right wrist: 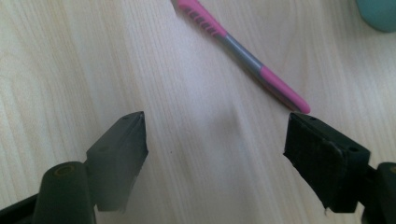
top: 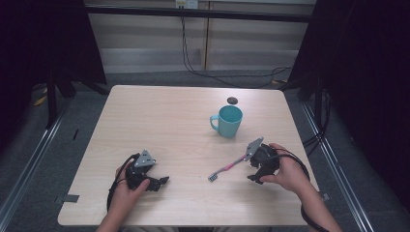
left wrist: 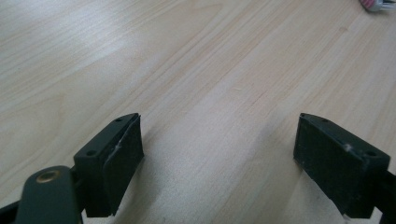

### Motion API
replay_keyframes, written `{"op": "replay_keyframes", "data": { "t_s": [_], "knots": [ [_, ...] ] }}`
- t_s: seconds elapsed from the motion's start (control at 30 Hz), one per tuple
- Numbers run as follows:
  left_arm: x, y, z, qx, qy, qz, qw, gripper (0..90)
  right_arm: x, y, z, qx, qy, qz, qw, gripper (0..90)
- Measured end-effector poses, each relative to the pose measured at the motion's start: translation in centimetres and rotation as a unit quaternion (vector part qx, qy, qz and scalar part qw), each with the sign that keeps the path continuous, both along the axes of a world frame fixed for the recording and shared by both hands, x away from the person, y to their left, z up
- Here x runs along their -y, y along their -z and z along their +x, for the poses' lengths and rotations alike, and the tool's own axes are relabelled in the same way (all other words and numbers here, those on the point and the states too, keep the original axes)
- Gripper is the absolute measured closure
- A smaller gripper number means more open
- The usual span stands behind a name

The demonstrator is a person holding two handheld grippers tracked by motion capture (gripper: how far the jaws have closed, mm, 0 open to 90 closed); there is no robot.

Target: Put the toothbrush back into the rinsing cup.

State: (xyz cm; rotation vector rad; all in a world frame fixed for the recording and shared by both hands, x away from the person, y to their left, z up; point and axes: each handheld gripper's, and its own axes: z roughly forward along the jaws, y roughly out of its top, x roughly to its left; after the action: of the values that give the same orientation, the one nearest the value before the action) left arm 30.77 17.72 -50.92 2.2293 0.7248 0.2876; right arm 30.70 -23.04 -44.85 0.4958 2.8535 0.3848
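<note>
Pale wood-grain surface (top: 159, 121) is carrying everything, with a person's forearms coming in from the near edge. Teal mug (top: 228, 121) is standing upright beyond the right hand-held gripper (top: 255, 166), well apart from it, handle pointing toward the left side; a corner of the mug is showing at the top right of the right gripper view (right wrist: 379, 14). Left hand-held gripper (top: 153, 182) is sitting low over the surface in the left hand (top: 126, 188), jaws spread wide with bare wood between them in the left gripper view (left wrist: 219, 158). Right hand-held gripper, held in the right hand (top: 286, 173), is also spread wide and pinching nothing (right wrist: 217, 154). Pink and grey toothbrush (top: 227, 168) is lying flat on the surface just ahead of the right hand-held gripper, between the two hand-held grippers, bristle head nearer the left one. In the right gripper view the toothbrush handle (right wrist: 243, 53) is running diagonally, its pink end just beside the tip of the right-hand jaw; whether they are touching cannot be told. Small dark round object (top: 232, 100) is lying beyond the mug, too small to identify.
</note>
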Motion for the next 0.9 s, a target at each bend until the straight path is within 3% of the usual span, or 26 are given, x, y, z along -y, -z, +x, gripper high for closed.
{"op": "replay_keyframes", "data": {
  "t_s": [0.53,0.7,0.9],
  "knots": [
    [0.0,0.0,0.0,0.0,-0.001,-0.001,1.0,15.4,-2.4,-0.8,1.6,-0.002,-0.038,-0.037,0.9986,20.6],
    [0.0,0.0,0.0,0.0,-0.001,-0.001,1.0,15.4,-3.3,-1.0,1.8,-0.002,-0.061,-0.04,0.9973,21.3],
    [0.0,0.0,0.0,0.0,-0.001,0.0,1.0,15.4,-4.4,-1.2,2.2,-0.002,-0.08,-0.06,0.995,21.4]
  ]
}}
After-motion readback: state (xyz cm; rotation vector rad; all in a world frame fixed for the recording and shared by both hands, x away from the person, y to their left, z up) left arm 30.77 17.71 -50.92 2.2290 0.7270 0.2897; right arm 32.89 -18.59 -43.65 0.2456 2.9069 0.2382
